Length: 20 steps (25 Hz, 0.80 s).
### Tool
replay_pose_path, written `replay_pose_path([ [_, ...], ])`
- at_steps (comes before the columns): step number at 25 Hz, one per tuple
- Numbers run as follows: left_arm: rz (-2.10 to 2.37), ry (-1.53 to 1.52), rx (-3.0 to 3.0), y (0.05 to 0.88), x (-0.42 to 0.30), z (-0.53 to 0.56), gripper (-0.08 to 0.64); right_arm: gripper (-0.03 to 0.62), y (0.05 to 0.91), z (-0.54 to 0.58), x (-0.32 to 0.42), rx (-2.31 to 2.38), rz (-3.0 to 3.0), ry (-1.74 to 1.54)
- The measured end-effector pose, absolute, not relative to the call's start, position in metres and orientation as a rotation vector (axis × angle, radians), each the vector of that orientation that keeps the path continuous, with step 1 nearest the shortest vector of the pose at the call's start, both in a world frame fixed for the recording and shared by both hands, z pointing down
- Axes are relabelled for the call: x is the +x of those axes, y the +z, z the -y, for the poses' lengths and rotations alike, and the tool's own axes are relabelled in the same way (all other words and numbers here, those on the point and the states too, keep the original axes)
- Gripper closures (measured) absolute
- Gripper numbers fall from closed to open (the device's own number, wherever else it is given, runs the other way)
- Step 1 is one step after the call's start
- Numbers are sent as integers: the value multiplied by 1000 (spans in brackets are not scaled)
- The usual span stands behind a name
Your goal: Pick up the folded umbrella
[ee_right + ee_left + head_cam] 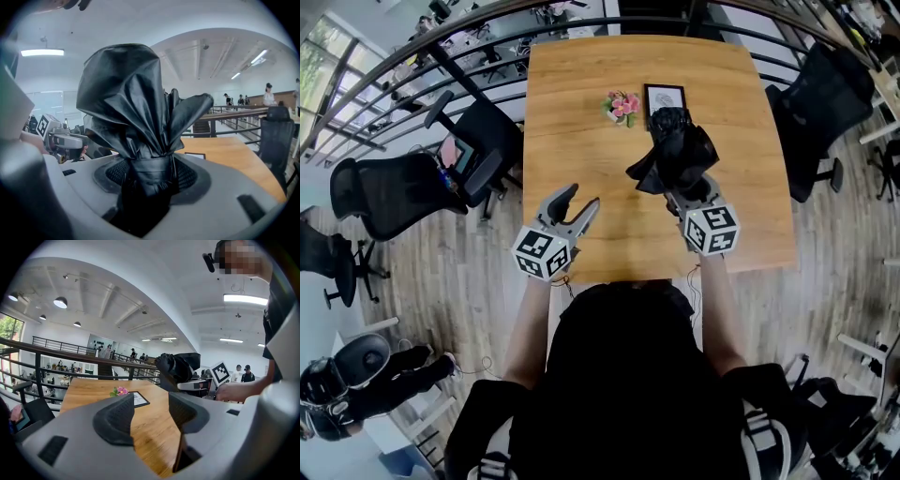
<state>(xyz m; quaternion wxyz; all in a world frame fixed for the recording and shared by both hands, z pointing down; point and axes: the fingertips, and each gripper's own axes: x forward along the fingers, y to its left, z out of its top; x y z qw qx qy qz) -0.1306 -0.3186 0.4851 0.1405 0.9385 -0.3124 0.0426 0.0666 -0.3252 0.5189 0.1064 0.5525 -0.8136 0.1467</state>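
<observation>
Both grippers are of light grey plastic with rounded shapes. The left gripper (583, 200) and the right gripper (682, 187) each carry a white cube (542, 253) with black square markers. The pads (115, 420) are dark and ribbed. The person wears a black top (623, 375).

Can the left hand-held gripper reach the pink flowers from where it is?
Probably yes: the left hand-held gripper is open and empty, with only bare tabletop between it and the pink flowers.
</observation>
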Motion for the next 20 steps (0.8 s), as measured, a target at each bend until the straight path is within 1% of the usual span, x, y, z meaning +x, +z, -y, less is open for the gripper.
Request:
replay_pose_path([
  [20,881,133,2723,484,-126,316,308,344,526,319,68,1627,2361,428],
])
